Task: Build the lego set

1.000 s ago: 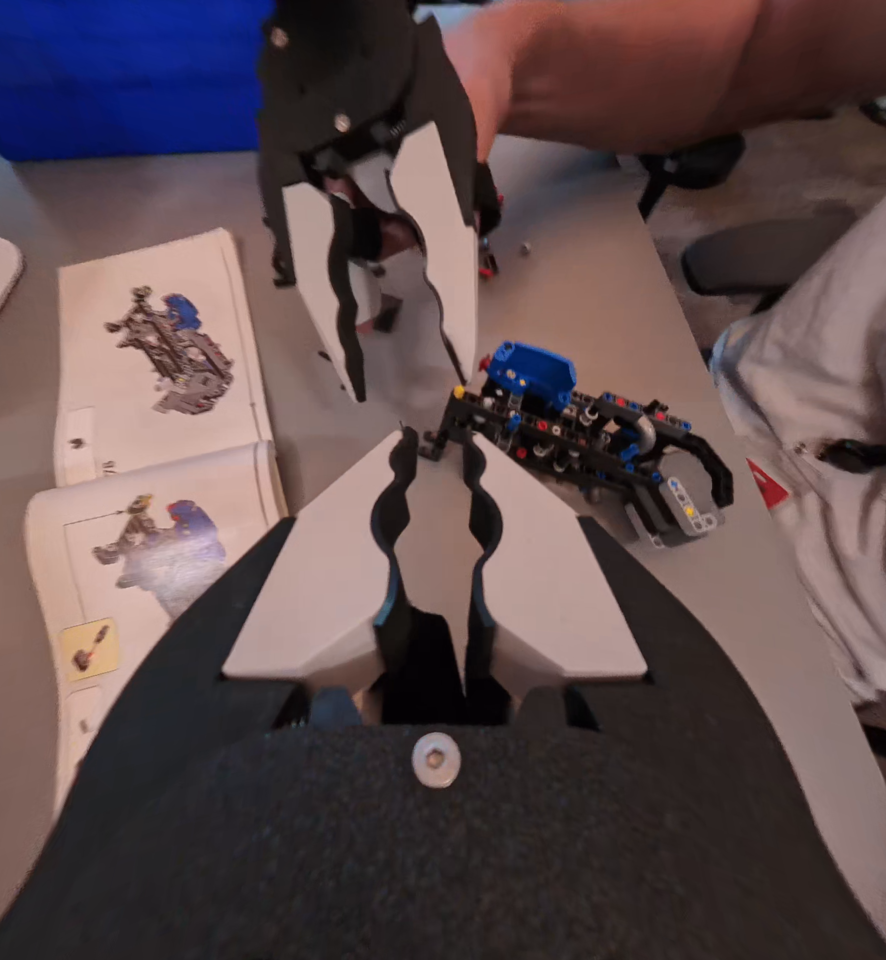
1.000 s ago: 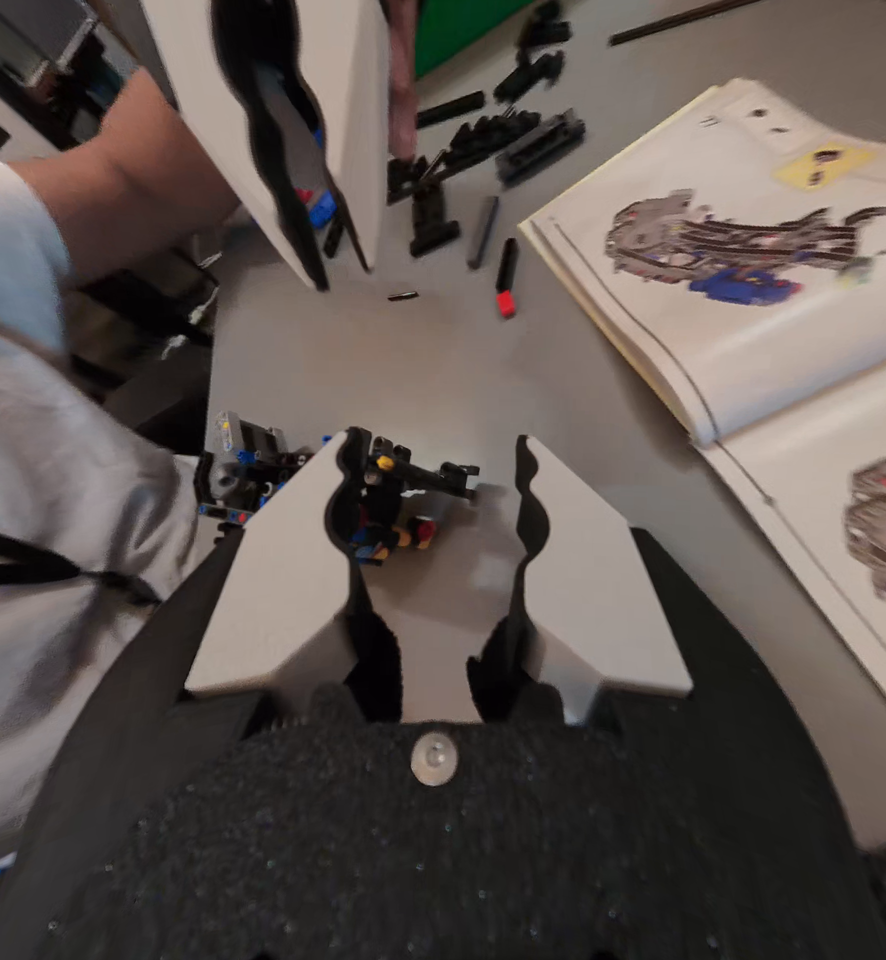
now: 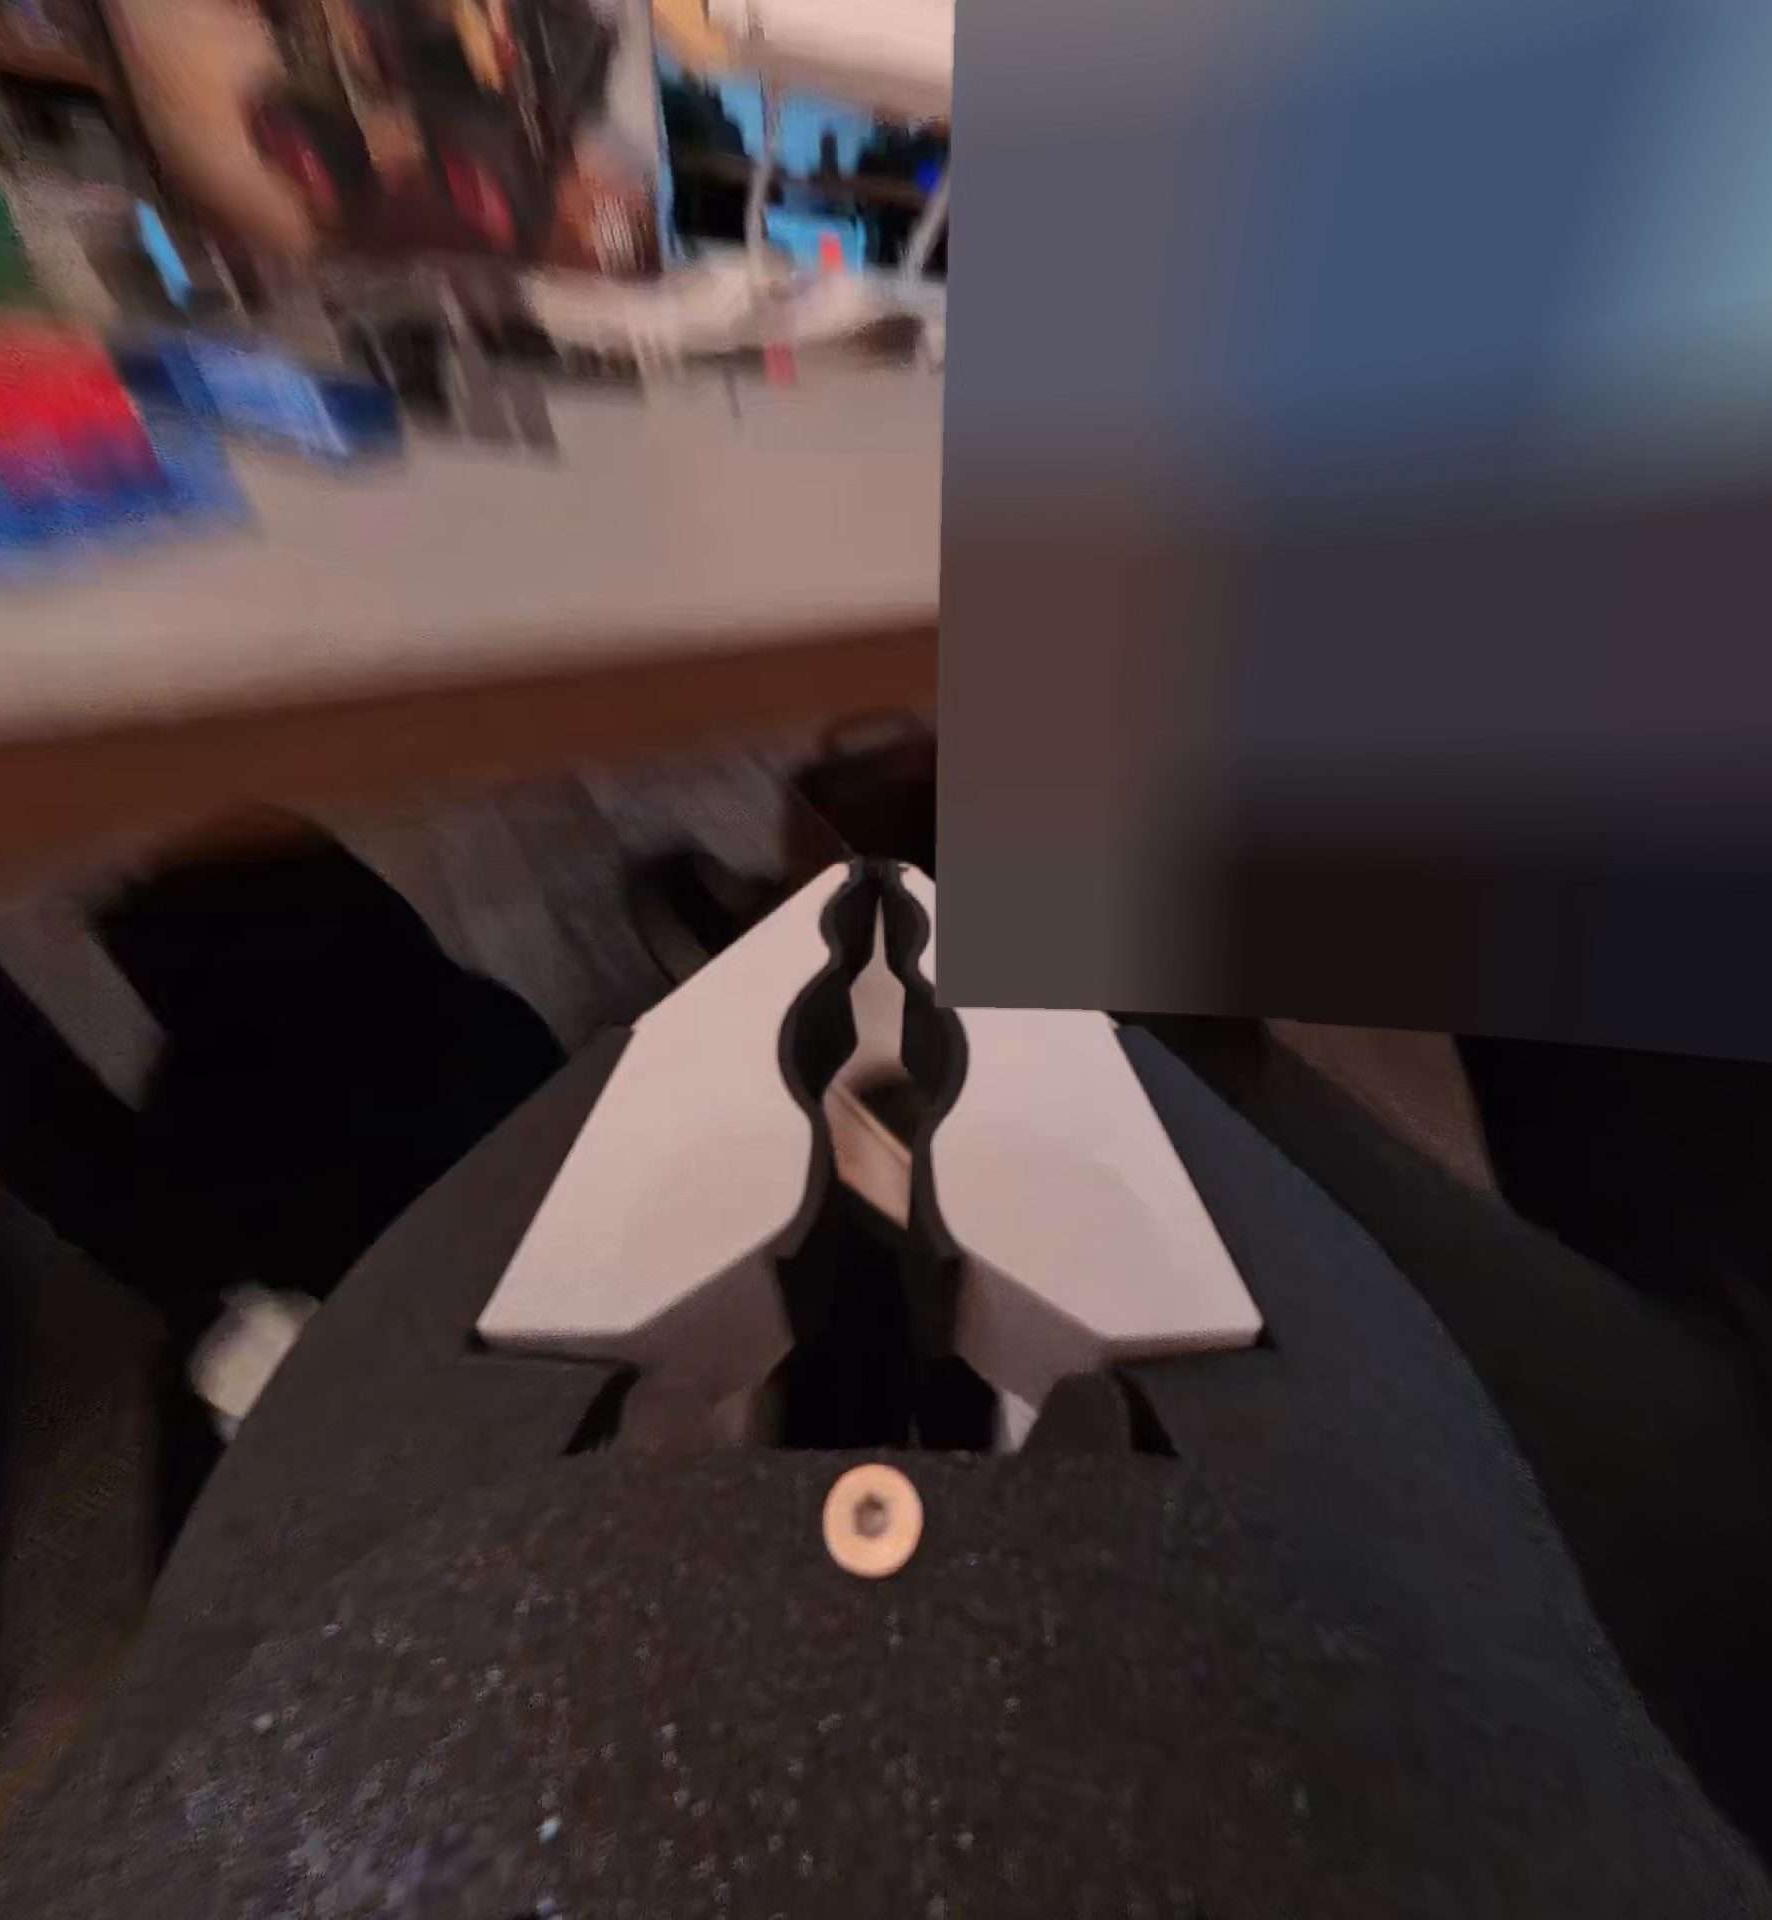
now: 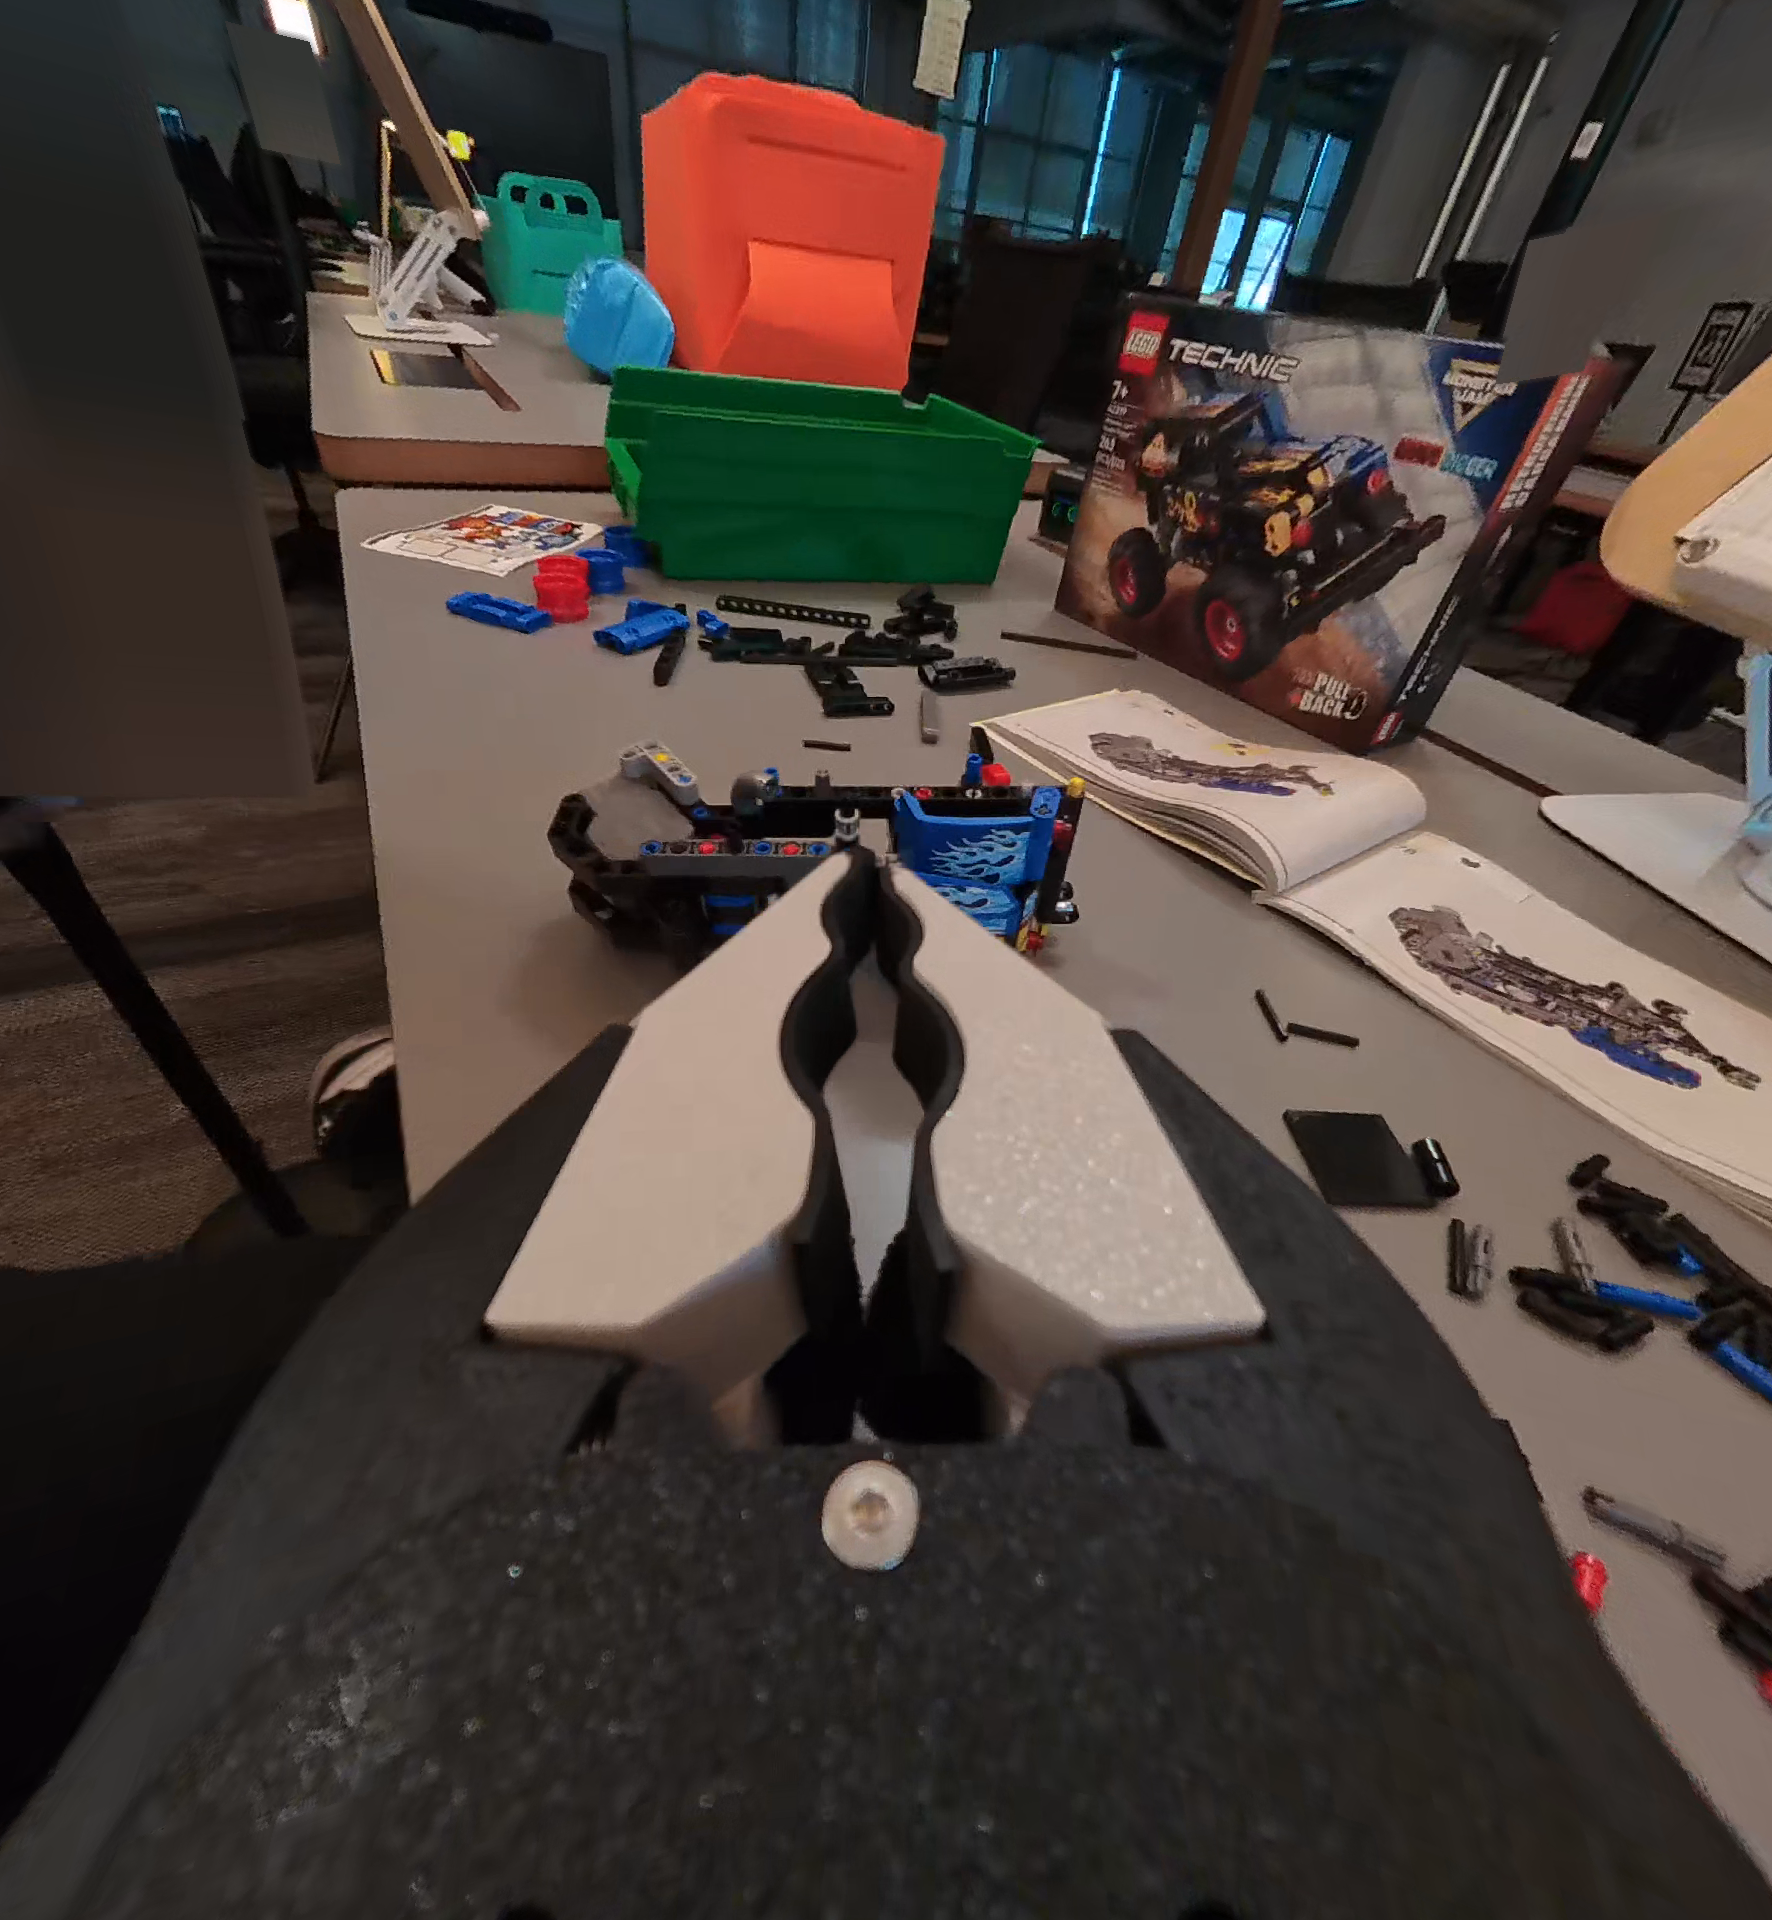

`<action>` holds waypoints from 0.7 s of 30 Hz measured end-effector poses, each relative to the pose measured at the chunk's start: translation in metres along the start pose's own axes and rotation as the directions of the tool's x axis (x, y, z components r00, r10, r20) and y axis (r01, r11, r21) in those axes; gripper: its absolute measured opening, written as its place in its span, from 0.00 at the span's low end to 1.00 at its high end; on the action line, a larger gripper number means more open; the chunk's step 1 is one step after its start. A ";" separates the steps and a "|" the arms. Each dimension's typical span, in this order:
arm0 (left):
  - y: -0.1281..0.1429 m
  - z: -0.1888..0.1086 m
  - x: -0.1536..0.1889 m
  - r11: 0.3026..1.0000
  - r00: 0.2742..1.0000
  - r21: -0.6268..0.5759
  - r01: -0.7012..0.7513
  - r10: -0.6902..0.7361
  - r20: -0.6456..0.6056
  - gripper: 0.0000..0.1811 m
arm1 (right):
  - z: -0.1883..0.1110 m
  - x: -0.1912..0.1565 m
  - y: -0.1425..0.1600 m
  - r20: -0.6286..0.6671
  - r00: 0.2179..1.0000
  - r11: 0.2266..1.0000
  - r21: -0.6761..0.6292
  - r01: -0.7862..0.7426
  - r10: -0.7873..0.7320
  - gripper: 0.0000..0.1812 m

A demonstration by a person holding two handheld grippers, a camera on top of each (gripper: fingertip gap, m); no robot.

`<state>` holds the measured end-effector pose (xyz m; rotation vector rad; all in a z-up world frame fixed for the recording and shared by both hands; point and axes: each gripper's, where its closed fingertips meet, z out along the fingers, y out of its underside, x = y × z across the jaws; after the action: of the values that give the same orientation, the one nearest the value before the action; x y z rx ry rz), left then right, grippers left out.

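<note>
While the half-built truck sits alone on the table, both tools hang shut and empty:
Model: the half-built truck (image 4: 809,847) rests on the grey table (image 4: 508,727), black frame with a blue flame-printed panel, near the table's left edge
Right gripper: right gripper (image 4: 874,868) is held above the table's near edge, tips pressed together with nothing between them, pointing at the truck without touching it
Left gripper: left gripper (image 3: 874,873) has its tips meeting too and grips nothing; it points off the table at a blurred room
Loose parts: blue and red pieces (image 4: 575,597) and black beams (image 4: 840,655) lie beyond the truck; black and blue pins (image 4: 1671,1299) lie to the right, near the gripper
Booklet: an open instruction booklet (image 4: 1381,883) lies right of the truck, pages up
Box: the set's box (image 4: 1308,520) stands upright behind the booklet
Bins: green bins (image 4: 820,488) sit at the table's far side, an orange container (image 4: 788,229) behind them
Room: a second table (image 4: 425,405) farther back, dim windows, carpet on the floor at left
Left view: motion blur hides most detail; a pale tabletop (image 3: 446,582) with red and blue shapes shows
</note>
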<state>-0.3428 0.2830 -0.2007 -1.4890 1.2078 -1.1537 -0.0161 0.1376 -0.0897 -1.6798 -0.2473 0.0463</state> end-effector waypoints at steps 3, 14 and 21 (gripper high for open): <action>0.157 -0.021 0.025 0.963 0.988 -0.220 0.155 -0.154 0.018 0.02 | 0.005 -0.002 0.009 -0.007 1.000 0.998 -0.055 0.024 -0.024 0.00; 0.636 -0.264 -0.079 0.479 0.624 -0.451 0.753 -0.302 0.721 0.05 | 0.004 0.008 0.024 -0.085 0.996 0.990 -0.138 -0.026 0.014 0.00; 0.726 -0.296 -0.141 0.461 0.536 -0.398 0.793 -0.218 0.816 0.08 | 0.008 0.006 0.033 -0.092 0.995 0.982 -0.182 -0.043 0.027 0.00</action>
<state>-0.7750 0.2942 -0.8702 -2.8205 0.6299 -0.2728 -0.0069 0.1428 -0.1229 -1.8649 -0.1581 -0.0267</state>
